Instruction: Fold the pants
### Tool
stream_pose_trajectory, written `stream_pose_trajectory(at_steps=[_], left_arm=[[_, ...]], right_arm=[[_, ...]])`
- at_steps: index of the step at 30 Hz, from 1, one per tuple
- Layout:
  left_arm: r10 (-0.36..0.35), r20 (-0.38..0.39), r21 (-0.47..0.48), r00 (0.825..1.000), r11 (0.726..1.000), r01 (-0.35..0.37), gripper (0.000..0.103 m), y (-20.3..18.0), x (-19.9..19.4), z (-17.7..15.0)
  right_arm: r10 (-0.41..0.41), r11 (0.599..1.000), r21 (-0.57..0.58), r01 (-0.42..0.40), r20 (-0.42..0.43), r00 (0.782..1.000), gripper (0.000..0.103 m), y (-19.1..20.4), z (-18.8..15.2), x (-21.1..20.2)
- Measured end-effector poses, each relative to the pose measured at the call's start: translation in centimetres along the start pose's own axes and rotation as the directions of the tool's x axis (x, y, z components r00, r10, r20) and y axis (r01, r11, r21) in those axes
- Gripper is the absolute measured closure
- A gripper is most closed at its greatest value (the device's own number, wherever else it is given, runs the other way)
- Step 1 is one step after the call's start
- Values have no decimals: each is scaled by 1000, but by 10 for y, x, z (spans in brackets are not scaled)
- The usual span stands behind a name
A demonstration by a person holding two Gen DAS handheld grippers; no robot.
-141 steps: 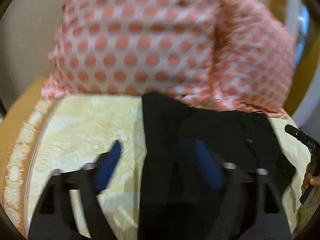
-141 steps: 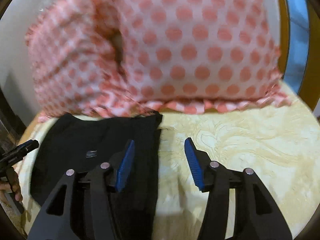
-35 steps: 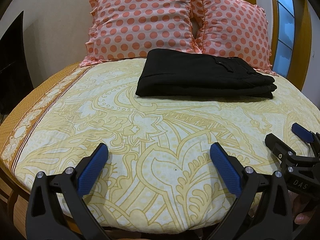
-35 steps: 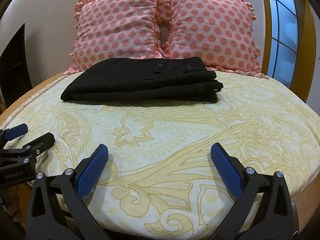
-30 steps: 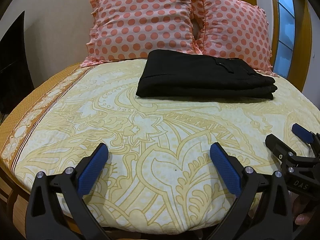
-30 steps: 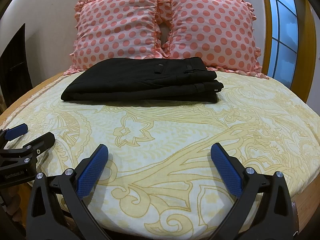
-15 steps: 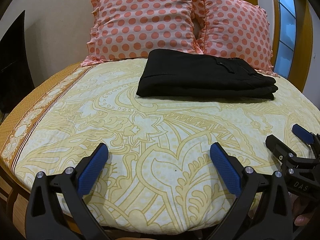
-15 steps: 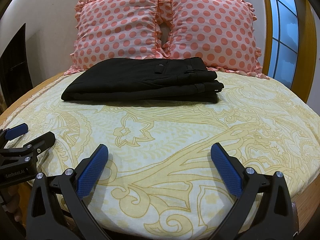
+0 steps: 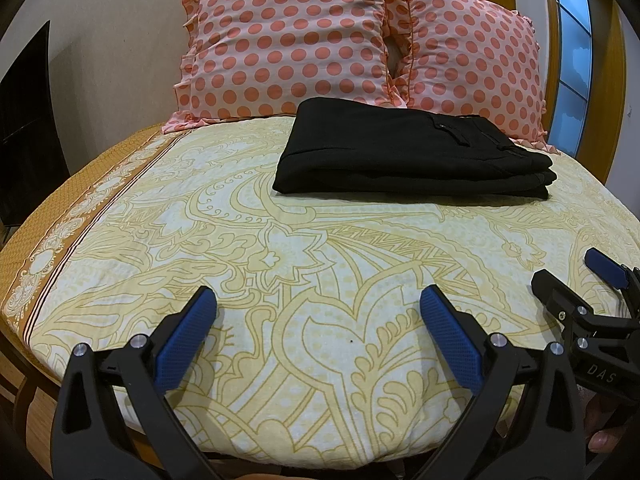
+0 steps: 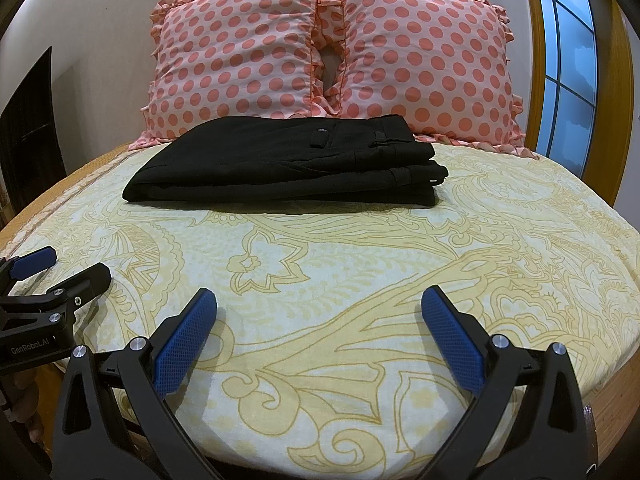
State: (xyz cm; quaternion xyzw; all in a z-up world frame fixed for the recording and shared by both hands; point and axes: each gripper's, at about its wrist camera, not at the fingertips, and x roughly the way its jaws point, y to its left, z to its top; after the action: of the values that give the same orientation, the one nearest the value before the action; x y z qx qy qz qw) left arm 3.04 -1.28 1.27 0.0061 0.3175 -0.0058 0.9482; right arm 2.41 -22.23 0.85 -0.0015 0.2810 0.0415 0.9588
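Folded pants (image 9: 412,156) lie on the bed (image 9: 320,264), before two pillows (image 9: 288,40).

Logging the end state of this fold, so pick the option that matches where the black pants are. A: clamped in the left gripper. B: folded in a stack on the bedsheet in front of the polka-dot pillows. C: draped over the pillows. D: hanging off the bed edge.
B: the black pants lie folded in layers on the yellow patterned bedsheet, just before the polka-dot pillows; the left gripper and right gripper are open and empty.

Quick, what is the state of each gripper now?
Left gripper: open, holding nothing.
Right gripper: open, holding nothing.
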Motion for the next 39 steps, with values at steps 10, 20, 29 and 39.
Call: stream_pose_trajectory(at_steps=[10, 20, 29, 39], left_arm=[[0, 0, 0, 1000, 1000, 0, 2, 0, 0, 0], [1, 0, 0, 1000, 1000, -1, 2, 0, 0, 0], [1, -21, 0, 1000, 1000, -1, 2, 0, 1, 1], [0, -34, 1, 999, 1000, 0, 2, 0, 1, 2]], right_arm=[[0, 1000, 0, 0, 1, 1000, 1, 0, 0, 0], [0, 1000, 0, 0, 3, 1000, 1, 0, -1, 0], [0, 1000, 1, 0, 1, 1000, 1, -1, -2, 0], [-7, 1000, 1, 7, -49, 999, 1, 2, 9, 5]])
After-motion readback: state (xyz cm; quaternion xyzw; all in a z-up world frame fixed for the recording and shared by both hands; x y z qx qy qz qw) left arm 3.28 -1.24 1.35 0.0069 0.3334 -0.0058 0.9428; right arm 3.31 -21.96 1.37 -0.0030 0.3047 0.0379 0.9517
